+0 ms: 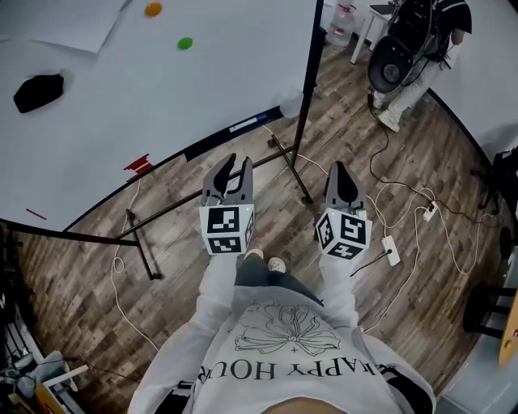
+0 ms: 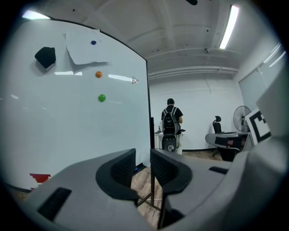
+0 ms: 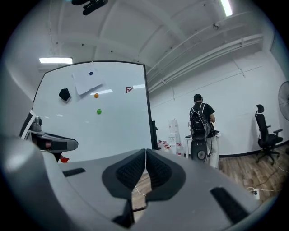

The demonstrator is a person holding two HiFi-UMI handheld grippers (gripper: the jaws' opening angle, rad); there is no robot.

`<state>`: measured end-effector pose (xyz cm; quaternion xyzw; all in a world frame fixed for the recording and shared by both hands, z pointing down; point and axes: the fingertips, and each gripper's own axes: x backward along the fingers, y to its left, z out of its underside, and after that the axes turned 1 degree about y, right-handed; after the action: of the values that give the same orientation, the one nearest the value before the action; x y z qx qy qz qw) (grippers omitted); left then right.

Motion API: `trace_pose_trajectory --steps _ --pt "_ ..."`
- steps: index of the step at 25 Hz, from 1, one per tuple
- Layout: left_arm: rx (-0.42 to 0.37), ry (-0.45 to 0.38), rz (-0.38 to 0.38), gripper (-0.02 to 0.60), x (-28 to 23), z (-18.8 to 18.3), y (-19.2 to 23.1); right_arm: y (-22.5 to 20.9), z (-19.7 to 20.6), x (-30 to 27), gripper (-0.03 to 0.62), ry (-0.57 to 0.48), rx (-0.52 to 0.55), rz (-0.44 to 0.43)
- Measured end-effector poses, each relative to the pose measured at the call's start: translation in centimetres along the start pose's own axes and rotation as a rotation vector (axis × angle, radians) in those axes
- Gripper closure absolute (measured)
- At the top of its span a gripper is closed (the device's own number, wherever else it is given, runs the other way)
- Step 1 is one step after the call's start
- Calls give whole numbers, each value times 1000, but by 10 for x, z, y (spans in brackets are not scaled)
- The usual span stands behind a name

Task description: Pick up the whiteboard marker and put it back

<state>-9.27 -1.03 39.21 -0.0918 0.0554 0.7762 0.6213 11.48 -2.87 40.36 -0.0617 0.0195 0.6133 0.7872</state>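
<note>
The marker (image 1: 244, 125) lies lengthwise on the whiteboard tray (image 1: 206, 146), just ahead of the open, empty left tongs (image 1: 235, 167); the right tongs (image 1: 341, 171) are closed and farther off.

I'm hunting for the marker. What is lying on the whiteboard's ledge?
On the ledge lie what looks like a white marker with a blue end and a red thing farther left. From the head view nothing covers the ledge; the red thing's kind is unclear.

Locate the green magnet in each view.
Head view: green magnet, top, left of centre.
Left gripper view: green magnet, left of centre.
Right gripper view: green magnet, left of centre, mid-height.
Shared landmark: orange magnet, next to it in all three.
</note>
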Motion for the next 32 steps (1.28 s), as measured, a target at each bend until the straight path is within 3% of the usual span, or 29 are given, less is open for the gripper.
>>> trace_pose_trajectory --steps 15,32 --pt "-171 163 129 480 -148 24 21 -36 1 -124 589 33 -7 77" --pt "-531 477 246 477 -268 112 48 -46 23 -209 589 111 1 142"
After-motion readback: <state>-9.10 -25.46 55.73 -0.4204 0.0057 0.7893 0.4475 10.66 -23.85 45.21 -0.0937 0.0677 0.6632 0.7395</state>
